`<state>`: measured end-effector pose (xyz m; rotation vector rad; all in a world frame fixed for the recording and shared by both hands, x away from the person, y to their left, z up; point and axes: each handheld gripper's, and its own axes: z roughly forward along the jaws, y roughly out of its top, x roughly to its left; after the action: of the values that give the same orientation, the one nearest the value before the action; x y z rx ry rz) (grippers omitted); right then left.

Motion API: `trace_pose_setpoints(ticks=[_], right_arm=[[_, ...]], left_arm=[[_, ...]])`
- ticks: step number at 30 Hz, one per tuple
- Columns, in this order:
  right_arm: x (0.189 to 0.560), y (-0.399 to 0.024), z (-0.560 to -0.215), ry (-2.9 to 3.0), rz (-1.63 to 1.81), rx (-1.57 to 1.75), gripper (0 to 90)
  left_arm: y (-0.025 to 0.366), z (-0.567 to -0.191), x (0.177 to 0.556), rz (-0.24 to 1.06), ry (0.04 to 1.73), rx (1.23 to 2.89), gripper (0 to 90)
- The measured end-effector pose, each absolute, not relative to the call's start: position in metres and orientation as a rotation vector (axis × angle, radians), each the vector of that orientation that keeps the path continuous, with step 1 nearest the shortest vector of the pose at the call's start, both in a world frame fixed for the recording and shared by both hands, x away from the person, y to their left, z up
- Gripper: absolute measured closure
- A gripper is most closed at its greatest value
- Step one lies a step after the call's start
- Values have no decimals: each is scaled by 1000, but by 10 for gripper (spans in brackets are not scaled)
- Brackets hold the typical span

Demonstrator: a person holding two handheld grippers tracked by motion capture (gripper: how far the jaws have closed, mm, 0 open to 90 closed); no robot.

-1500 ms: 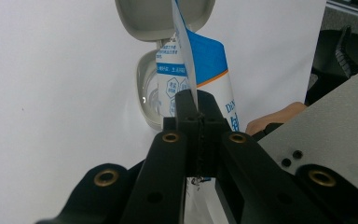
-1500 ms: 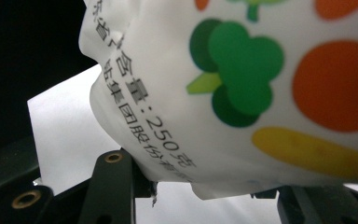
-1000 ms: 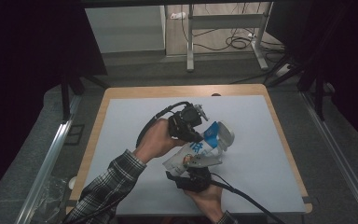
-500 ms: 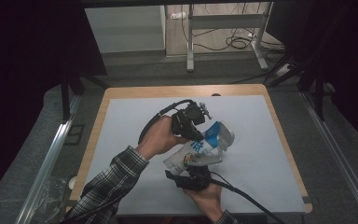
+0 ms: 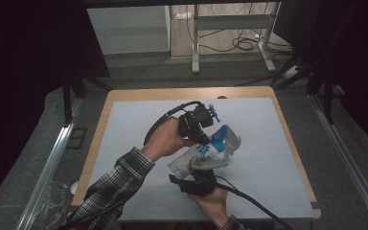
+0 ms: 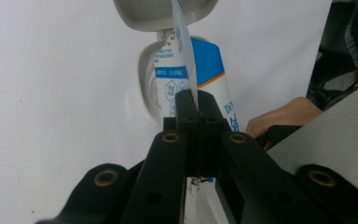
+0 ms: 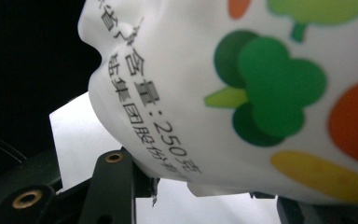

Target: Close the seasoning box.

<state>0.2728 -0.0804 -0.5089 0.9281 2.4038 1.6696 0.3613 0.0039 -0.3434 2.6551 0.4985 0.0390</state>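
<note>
The left claw [image 6: 196,109] is clamping the thin upper edge of a white and blue printed pouch [image 5: 210,152], jaws pressed together on the film. The right claw [image 5: 199,167] is gripping the same pouch at its lower end; the right gripper view is showing a jaw against the bulging printed side. The pouch is being held just above the counter [image 5: 268,143], over a grey container with an open hinged lid [image 6: 163,14]. Judging by this, the pouch is positioned; opening or emptying it is remaining.
</note>
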Motion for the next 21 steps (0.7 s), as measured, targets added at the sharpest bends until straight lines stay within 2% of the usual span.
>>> trace_pose_setpoints(ticks=[21], right_arm=[[273, -79, -507, 2412, 1666, 919, 546]], left_arm=[[-4, -343, 365, 24, 494, 2700, 900]])
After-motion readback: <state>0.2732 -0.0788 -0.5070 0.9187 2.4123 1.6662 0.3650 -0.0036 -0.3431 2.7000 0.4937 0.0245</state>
